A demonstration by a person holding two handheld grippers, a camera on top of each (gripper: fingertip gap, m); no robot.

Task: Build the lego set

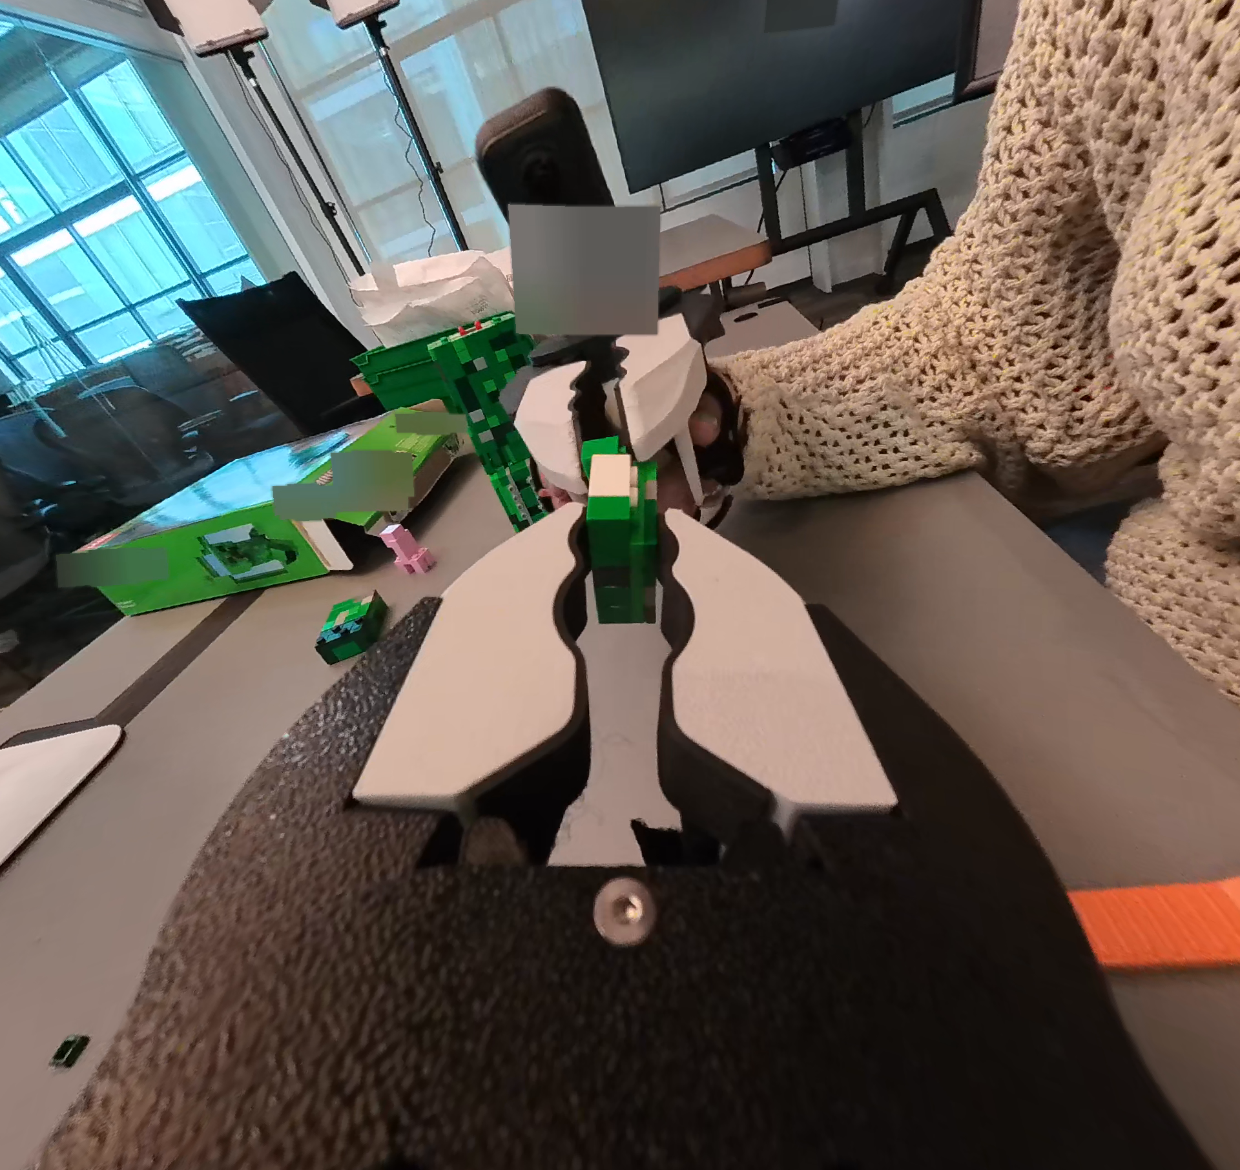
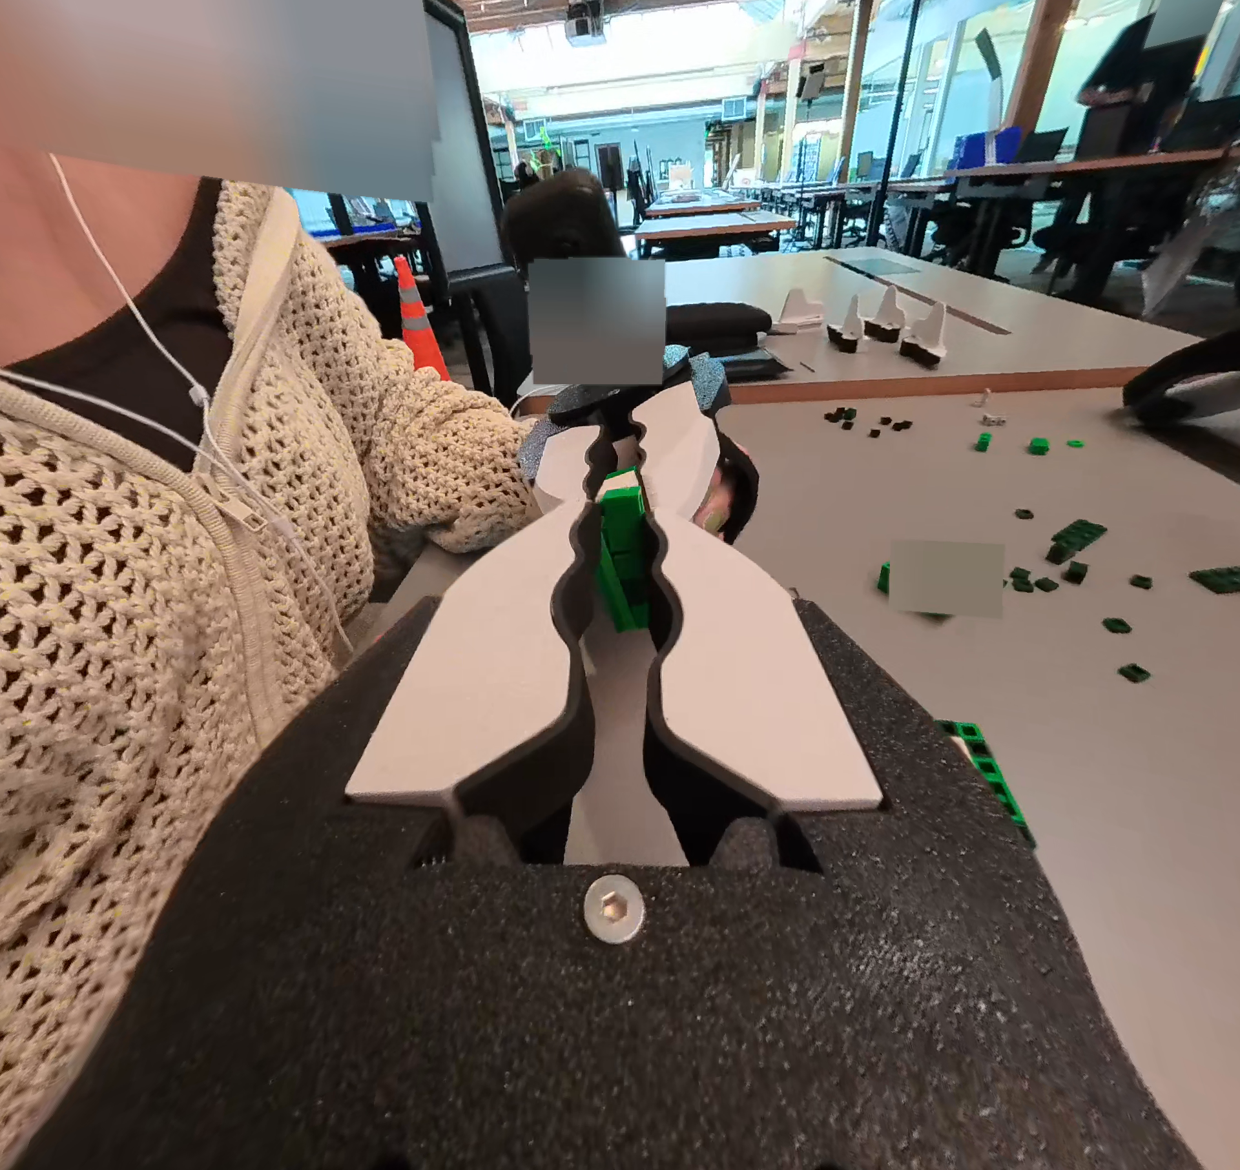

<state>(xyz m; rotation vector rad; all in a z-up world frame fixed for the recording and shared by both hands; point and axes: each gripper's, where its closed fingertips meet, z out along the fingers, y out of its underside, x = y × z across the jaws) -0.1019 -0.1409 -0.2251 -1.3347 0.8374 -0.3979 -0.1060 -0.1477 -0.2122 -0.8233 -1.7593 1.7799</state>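
Both tools, left tool [image 1: 621, 557] and right tool [image 2: 621, 557], pinch one small green-and-white brick stack [image 1: 618, 534] between them; tall green blocky figure [image 1: 493, 420] stands built, loose green plastic bricks [image 2: 1073, 537] still scattered on the grey worktop [image 2: 872, 500].

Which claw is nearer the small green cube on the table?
Left. The left claw has the small green cube just off its left finger; the right claw sits farther back.

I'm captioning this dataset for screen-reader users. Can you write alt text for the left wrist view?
The left gripper is closed on a small green lego block stack with a white brick on top, which the right gripper meets from the far end. Behind, on the grey table, stand a tall green lego figure and a green box.
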